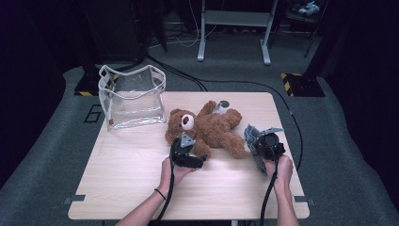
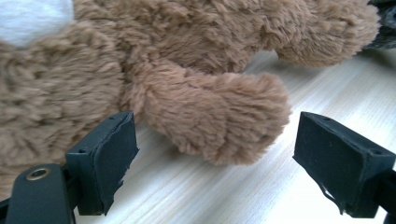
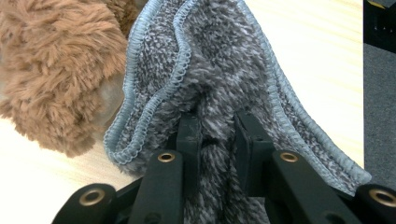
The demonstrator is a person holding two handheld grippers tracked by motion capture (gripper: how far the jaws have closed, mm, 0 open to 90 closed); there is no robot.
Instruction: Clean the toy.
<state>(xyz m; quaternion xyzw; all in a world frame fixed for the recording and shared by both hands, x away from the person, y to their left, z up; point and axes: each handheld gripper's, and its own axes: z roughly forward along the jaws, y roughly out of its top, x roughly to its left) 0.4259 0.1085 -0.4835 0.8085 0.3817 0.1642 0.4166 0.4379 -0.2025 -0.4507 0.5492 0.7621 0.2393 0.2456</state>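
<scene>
Hands low on the pale wooden tabletop (image 1: 122,188): your left hand-held gripper (image 2: 212,154) stands released, its jaws spread either side of the fluffy brown teddy bear's (image 1: 211,128) paw, not touching. Your right hand-held gripper (image 3: 215,133) pinches a grey fleecy cloth (image 3: 210,70) beside the bear's leg. Farther left stands a clear plastic bag (image 1: 132,96).

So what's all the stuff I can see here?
teddy bear: one, brown, lying in the middle of the table
cloth: one, grey, by the bear's leg, pinched in the right gripper
clear bag: one, see-through with white trim, standing at the table's far left corner
table: one, light wood
metal stand: one, grey, on the floor behind
left gripper: one, black, fingers open around the bear's arm
right gripper: one, black, shut on the cloth
hands: two, at the near edge
</scene>
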